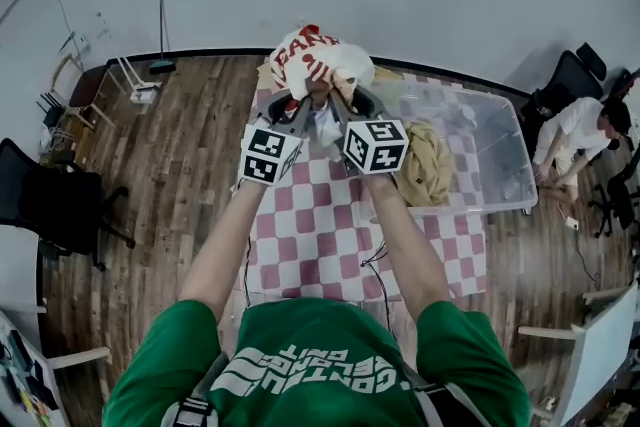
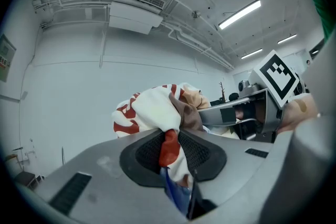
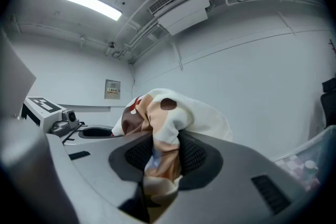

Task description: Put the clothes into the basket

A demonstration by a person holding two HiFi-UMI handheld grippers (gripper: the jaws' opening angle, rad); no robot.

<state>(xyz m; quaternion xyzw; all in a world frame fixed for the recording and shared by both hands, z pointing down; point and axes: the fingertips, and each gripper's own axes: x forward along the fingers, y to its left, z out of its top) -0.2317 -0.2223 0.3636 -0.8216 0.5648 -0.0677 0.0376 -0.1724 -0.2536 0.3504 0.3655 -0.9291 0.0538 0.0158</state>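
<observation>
The white garment with red print [image 1: 318, 60] is bunched up and held clear of the table, above its far end, between the two grippers. The left gripper [image 1: 300, 103] is clamped on a red-and-white fold, with cloth squeezed between its pads. The right gripper [image 1: 346, 101] is likewise closed on a cream and tan-spotted fold of the same bundle. The two grips sit close together, so the piece hangs as one lump, not spread out.

This looks like the carrying step: the garment is picked up and not yet over the basket. The clear plastic basket [image 1: 490, 130] stands on the right of the table, with a tan garment [image 1: 425, 165] already lying in its left end. The next move probably calls for swinging both hands right together, keeping the bundle above the rim, then letting go of both grips over the open space.

The pink-and-white checked tablecloth [image 1: 310, 225] below is bare. The basket's left wall is the only likely snag for any trailing cloth. A seated person [image 1: 580, 130] on the right and a black chair [image 1: 50, 205] on the left are well apart from the path.
</observation>
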